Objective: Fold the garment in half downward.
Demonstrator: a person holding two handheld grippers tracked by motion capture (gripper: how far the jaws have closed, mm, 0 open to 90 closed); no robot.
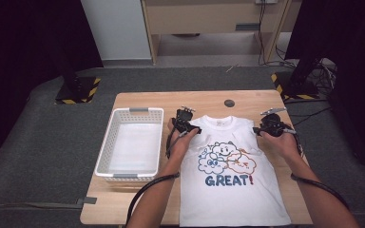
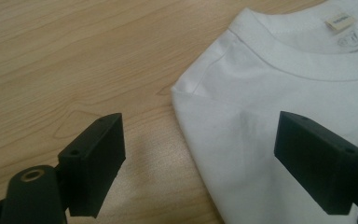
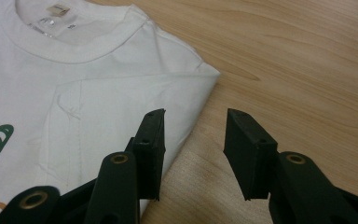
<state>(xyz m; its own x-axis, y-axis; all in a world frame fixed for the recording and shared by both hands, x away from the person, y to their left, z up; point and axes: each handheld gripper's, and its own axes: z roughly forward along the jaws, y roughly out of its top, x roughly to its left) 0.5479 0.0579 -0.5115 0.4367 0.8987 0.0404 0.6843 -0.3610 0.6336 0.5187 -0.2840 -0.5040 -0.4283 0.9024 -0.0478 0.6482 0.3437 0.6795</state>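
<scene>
Basket point(image 1: 130, 142) at frame left, unused. Left gripper point(image 1: 186, 124) wide open, nothing held, straddling the left shoulder edge of the T-shirt point(image 1: 230, 190), which lies flat at centre of the table point(image 1: 138, 102). Right gripper point(image 1: 272, 126) part-closed, empty, astride the right shoulder edge. Best to lower both, pinch the folded edges evenly, lift in sync.

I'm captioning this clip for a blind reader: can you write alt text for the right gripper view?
Two black jaws of the right gripper stand apart over the folded edge of a white cotton T-shirt, one jaw above the cloth and the other above the light wooden table, with the edge between them ungripped. The shirt's ribbed collar and neck label lie farther off.
</scene>
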